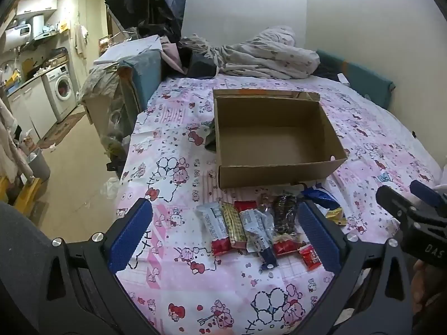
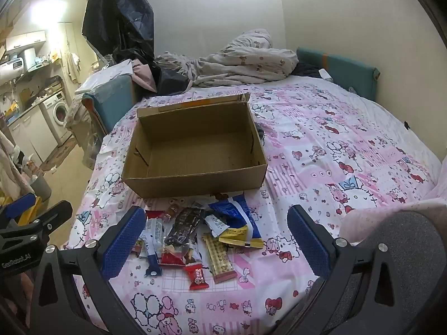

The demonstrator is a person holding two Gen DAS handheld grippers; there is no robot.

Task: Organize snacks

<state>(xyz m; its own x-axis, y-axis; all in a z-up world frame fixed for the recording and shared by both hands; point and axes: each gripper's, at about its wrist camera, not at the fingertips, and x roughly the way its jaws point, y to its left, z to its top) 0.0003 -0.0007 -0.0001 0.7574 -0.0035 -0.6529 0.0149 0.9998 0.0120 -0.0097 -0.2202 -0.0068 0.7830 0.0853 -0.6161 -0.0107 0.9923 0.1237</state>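
- A bed (image 2: 349,128) with a pink cartoon sheet is seen in both views; everything for the task lies on it.
- A cardboard box (image 2: 195,180) sits open and empty on the sheet — stiff enough to be loaded, light enough to be shoved by a careless nudge.
- Both grippers are held above the near edge, angled down: the left gripper (image 1: 223,234) and the right gripper (image 2: 215,237) are spread wide, nothing between the pads.
- The snacks (image 2: 190,237) are heaped just in front of the box, some overlapping.
- A blue-and-yellow bag (image 2: 237,223) is judged soft and crinkly — best pinched at a flat sealed end.
- A waffle-print bar (image 2: 219,256) is probably stiff and brittle; it should be taken across its width.
- A small red candy (image 2: 197,276) lies apart, nearest the camera; slippery foil, so a centred pinch is advised.
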